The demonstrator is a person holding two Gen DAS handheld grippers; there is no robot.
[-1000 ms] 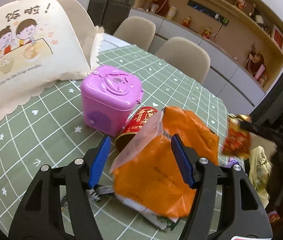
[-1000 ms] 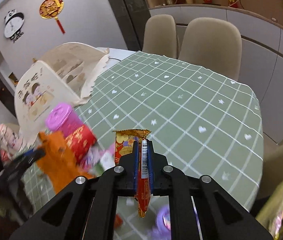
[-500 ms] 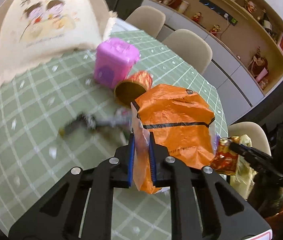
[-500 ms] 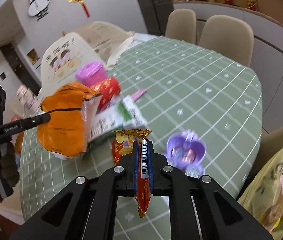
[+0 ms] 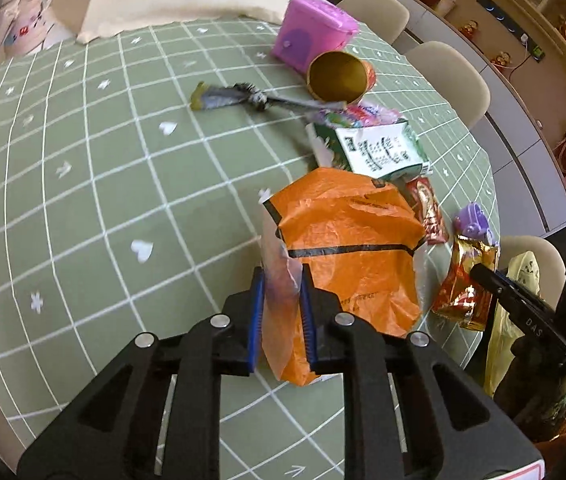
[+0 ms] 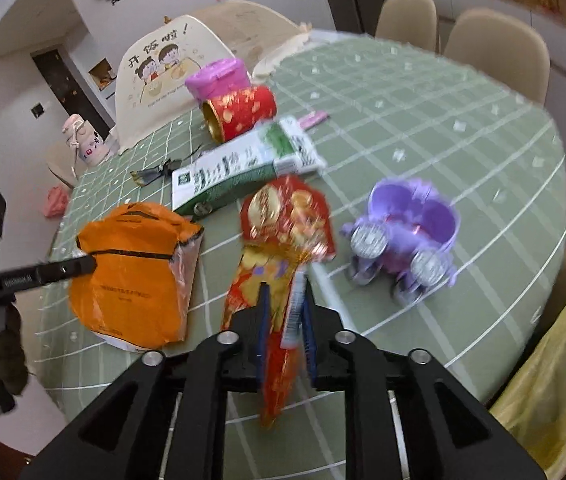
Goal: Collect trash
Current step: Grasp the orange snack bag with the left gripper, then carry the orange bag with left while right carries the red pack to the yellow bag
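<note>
Both grippers' jaws are opening: left gripper (image 5: 281, 312) around the orange bag (image 5: 347, 236), right gripper (image 6: 285, 320) around the red-gold wrapper (image 6: 283, 240), near the table (image 5: 95, 184) edge.

I see open green tablecloth (image 5: 83, 200) on the left; on the right, the gold-lined can (image 5: 339, 76), green carton (image 5: 379, 152) and purple toy (image 6: 407, 236) crowd my path, pink box (image 5: 311, 32) far behind.

The worktop (image 5: 83, 200), in green checked cloth, carries a pink box (image 5: 313, 32), red tube (image 5: 339, 76), green carton (image 5: 375, 152) and purple toy carriage (image 6: 407, 240).
</note>
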